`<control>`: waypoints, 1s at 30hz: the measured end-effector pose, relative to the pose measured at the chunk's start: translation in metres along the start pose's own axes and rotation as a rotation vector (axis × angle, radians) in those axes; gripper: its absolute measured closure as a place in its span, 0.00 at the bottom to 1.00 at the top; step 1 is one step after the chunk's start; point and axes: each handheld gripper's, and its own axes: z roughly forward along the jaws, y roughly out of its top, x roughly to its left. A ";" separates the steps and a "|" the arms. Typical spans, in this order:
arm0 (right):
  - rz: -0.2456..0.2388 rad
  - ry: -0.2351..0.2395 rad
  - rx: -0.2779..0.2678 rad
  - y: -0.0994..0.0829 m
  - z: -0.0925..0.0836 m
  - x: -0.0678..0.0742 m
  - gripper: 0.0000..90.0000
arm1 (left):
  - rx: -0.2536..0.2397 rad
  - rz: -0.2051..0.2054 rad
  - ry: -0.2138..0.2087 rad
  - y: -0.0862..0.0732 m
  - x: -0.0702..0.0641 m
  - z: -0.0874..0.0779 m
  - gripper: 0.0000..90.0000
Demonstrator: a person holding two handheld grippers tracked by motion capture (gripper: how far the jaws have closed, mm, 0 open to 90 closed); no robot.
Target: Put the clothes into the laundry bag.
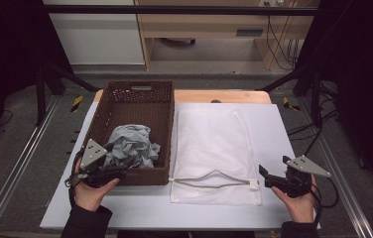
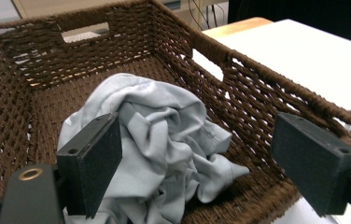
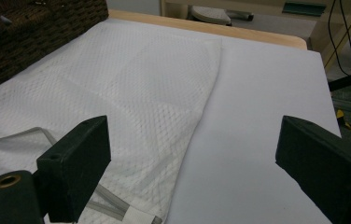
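A dark brown wicker basket (image 1: pixel 106 105) stands on the left half of the white table and holds a crumpled grey cloth (image 1: pixel 132 145) (image 2: pixel 164 140). Just right of it lies a flat white mesh bag (image 1: pixel 212 144) (image 3: pixel 117 84) with a zipper (image 1: pixel 214 178) along its near edge. My left gripper (image 1: pixel 117 171) (image 2: pixel 197 163) hovers at the basket's near left corner, open, with the cloth beyond its jaws. My right gripper (image 1: pixel 265 176) (image 3: pixel 192 168) is open too, held low over the table beside the bag's near right corner.
The basket's near wall (image 2: pixel 267 186) rises right under the left jaws. Bare white tabletop (image 1: pixel 274 124) (image 3: pixel 257 116) lies right of the bag. A wooden strip (image 1: pixel 224 95) edges the table's far side, and metal rails (image 1: pixel 21 163) run along both flanks.
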 end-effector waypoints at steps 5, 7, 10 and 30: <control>0.004 0.014 -0.019 0.002 -0.003 0.002 0.11 | -0.012 -0.006 0.001 0.004 0.002 -0.001 0.19; -0.002 0.009 -0.027 0.004 -0.005 0.004 0.11 | -0.016 -0.007 0.007 0.007 0.004 -0.002 0.20; -0.007 0.014 -0.030 0.007 -0.005 0.008 0.10 | -0.020 -0.018 0.017 0.012 0.008 -0.001 0.20; -0.030 0.037 -0.024 0.013 0.002 0.022 0.09 | 0.035 0.035 0.097 0.053 0.029 0.030 0.20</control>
